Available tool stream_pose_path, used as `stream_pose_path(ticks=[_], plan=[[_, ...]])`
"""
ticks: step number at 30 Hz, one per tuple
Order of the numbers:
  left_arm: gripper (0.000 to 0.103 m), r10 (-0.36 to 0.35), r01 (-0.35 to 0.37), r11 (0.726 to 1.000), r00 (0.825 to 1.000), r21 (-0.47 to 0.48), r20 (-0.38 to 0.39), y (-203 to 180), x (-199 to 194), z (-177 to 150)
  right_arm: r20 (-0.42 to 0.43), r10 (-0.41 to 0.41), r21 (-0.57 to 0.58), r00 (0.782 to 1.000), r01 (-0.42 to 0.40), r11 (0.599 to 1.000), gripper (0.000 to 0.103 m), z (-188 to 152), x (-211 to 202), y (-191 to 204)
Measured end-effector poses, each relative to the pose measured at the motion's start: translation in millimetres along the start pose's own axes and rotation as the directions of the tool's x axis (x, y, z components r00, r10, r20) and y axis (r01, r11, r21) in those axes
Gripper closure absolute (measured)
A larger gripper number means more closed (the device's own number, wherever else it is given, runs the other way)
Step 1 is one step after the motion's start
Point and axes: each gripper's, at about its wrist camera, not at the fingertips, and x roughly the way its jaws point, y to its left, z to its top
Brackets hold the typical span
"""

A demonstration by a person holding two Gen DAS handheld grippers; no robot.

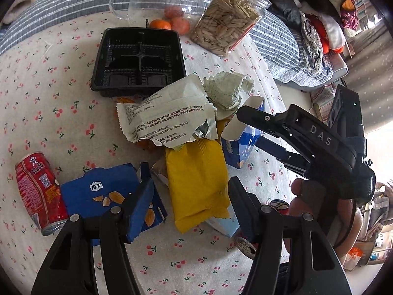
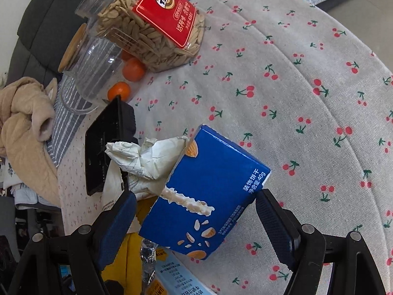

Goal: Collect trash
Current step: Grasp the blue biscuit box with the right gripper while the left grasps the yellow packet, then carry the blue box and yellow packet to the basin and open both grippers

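Both grippers hang open: my left gripper (image 1: 189,194) above a yellow packet (image 1: 199,184), my right gripper (image 2: 196,221) with its jaws on either side of a blue biscuit box (image 2: 208,196), not touching it. Trash lies heaped mid-desk (image 2: 307,73) on the cherry cloth. Biggest is the black tray (image 1: 138,61), then a white wrapper (image 1: 167,120), a second blue box (image 1: 103,196), a red can (image 1: 39,191), and crumpled paper (image 1: 226,88).

The right gripper (image 2: 196,223) hangs open around a blue box (image 2: 208,196) on the cherry-print cloth (image 2: 294,86), crumpled paper (image 2: 147,157) just left, seed jar (image 2: 147,22) far.
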Motion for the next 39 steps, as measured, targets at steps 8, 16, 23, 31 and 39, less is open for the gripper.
stream_pose_path(ticks=[8,16,23,31,39], plan=[[0.063,-0.006,0.006,1.0,1.0,0.025,0.007,-3,1,1,0.026,-0.11,-0.009,0.994,0.11,0.994,0.031,-6,7,3],[0.093,-0.026,0.025,0.998,1.0,0.066,0.012,-11,1,0,0.074,-0.171,-0.046,0.982,0.175,0.983,0.032,-13,-6,5],[0.099,-0.065,0.063,0.995,0.997,0.08,0.03,-14,-6,-3,0.125,-0.205,-0.079,0.971,0.216,0.973,0.032,-18,-19,10],[0.1,-0.13,0.121,0.988,0.987,0.101,0.092,-22,-33,-9,0.213,-0.244,-0.102,0.946,0.27,0.957,0.032,-19,-49,13],[0.101,-0.161,0.148,0.984,0.977,0.098,0.141,-29,-55,-16,0.241,-0.206,-0.047,0.948,0.223,0.974,0.032,-16,-85,-9]])
